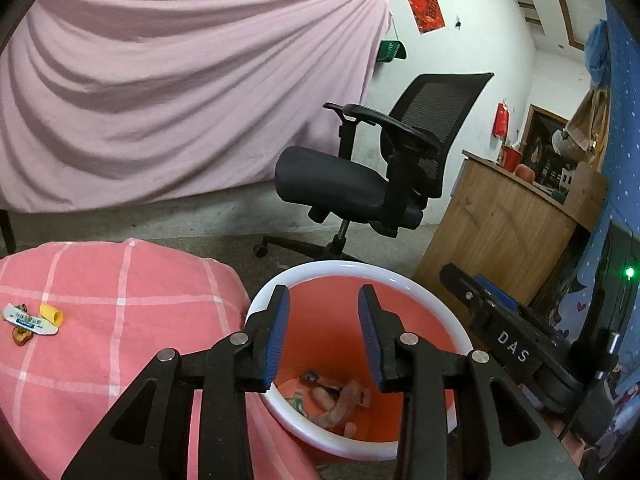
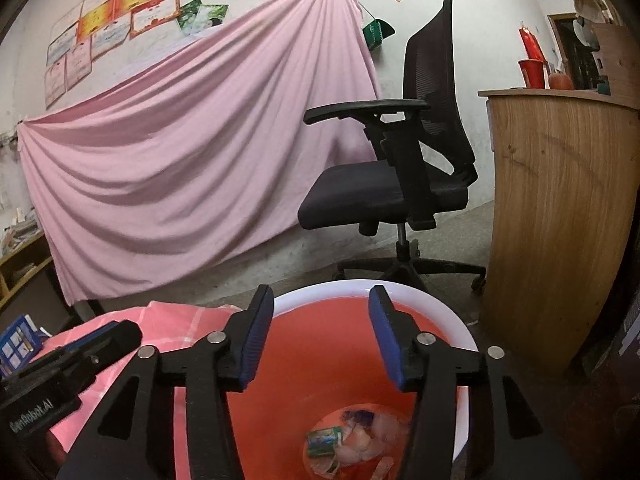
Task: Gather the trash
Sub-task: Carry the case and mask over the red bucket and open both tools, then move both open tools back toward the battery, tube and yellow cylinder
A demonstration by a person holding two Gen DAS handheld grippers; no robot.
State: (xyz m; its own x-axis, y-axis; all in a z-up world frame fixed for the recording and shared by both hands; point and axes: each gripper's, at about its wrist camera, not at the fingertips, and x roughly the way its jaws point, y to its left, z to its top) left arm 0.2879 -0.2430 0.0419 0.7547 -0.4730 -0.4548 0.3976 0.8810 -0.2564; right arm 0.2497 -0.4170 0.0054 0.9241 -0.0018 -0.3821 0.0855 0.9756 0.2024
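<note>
Two tools, left tool [image 1: 322, 334] and right tool [image 2: 320, 336], jaws apart, empty, over upright bin [image 1: 420, 284], mouth up

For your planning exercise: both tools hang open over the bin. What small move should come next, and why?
Probably swing the left tool toward the wrappers on the pink checked cloth: both tools are empty, the bin already holds trash, and those pieces remain.

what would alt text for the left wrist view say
The left gripper hangs open and empty over an orange bin with a white rim and wrappers at its bottom. More trash lies on a pink checked cloth at left; a black office chair stands behind.
</note>
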